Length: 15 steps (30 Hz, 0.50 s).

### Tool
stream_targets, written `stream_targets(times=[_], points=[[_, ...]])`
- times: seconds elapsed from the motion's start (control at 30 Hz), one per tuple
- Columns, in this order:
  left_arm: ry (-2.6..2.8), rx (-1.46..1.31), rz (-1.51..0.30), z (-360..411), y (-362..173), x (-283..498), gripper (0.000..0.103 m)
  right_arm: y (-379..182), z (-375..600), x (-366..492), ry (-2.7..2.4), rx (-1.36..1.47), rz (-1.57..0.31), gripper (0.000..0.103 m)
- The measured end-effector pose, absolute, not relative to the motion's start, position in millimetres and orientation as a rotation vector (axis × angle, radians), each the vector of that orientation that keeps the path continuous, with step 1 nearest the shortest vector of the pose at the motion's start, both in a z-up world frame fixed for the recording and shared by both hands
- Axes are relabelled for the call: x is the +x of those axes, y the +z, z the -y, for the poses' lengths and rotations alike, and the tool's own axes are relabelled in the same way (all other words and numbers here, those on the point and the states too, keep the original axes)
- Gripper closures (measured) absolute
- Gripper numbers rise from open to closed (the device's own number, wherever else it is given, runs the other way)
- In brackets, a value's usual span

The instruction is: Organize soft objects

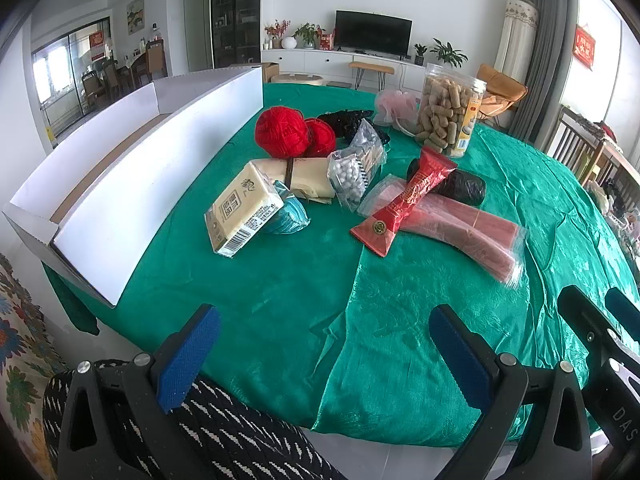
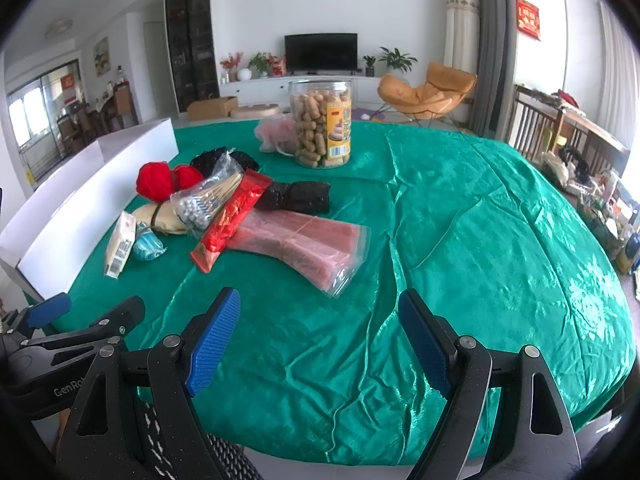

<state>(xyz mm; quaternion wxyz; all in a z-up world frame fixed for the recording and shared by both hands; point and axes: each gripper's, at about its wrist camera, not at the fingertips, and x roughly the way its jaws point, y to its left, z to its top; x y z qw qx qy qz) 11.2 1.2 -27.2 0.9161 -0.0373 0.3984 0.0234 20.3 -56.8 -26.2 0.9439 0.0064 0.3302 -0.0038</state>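
A pile of things lies on the green tablecloth [image 1: 280,300]: two red yarn balls [image 1: 282,132] [image 2: 154,181], a tissue pack [image 1: 244,208] [image 2: 119,246], a teal yarn ball [image 1: 289,212] [image 2: 147,246], a cream cloth roll [image 1: 308,174], a red packet [image 1: 404,200] [image 2: 230,220], pink bags [image 1: 468,228] [image 2: 304,242], a black roll [image 1: 460,186] [image 2: 298,197] and a pink bath puff [image 1: 394,106] [image 2: 274,132]. A long white box [image 1: 120,184] [image 2: 80,204] stands at the left. My left gripper [image 1: 324,352] and right gripper [image 2: 320,340] are open and empty near the front edge.
A clear jar of snacks [image 1: 450,110] [image 2: 322,124] stands at the back of the pile. A bag of cotton swabs [image 1: 354,170] [image 2: 210,196] and a black lace item [image 1: 348,118] lie among it. A patterned seat [image 1: 200,432] is below the left gripper.
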Motion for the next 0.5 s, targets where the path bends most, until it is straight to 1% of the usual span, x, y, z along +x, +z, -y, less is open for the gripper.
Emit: stream_targets(times=[0.5], points=[[0.047,-0.079,-0.821,-1.8,-27.1,11.7,0.000,-28.1,56.3,20.4,-0.006,0.014,-0.677,0.019]])
